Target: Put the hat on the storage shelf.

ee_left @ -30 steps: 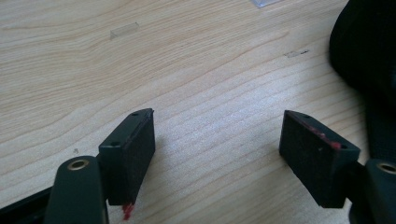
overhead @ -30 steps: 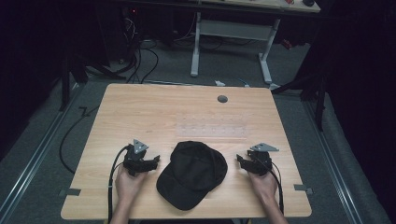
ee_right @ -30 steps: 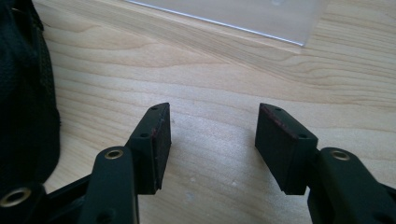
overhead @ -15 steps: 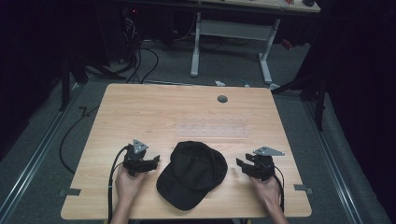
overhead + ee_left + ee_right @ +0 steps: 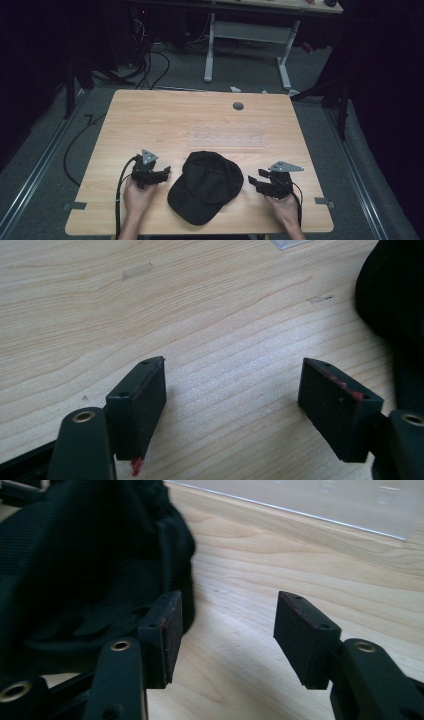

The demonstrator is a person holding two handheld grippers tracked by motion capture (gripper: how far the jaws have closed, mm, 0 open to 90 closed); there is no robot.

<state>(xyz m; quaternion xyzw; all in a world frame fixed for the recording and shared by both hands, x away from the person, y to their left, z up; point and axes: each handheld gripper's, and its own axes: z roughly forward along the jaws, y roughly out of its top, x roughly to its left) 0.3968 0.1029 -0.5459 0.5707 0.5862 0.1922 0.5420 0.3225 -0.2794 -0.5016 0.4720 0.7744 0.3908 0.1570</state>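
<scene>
Wooden table (image 5: 150, 120), pale grain, bare over most of its far half. A clear plastic sheet (image 5: 227, 135) lies flat near the middle, just beyond the cap; a small grey round grommet (image 5: 238, 106) sits in the top toward the far edge

Black baseball cap (image 5: 206, 185) rests on the near half of the table, centred between the two grippers, crown toward the far side, brim pointing to the near edge and slightly to the person's left. Nothing grips it

Left gripper (image 5: 161, 173) held low just left of the cap, jaws aimed toward it. In the left gripper view the jaws stand wide apart with only bare wood between them; the cap's edge (image 5: 395, 305) shows dark at the right, beside the jaw, not within the gap

Right gripper (image 5: 256, 181) just right of the cap, jaws pointing at it. Its jaws have just been opening; they now stand wide, empty between. In the right gripper view the cap (image 5: 75, 565) bulks close beside one jaw; whether cloth and jaw touch, cannot tell
</scene>
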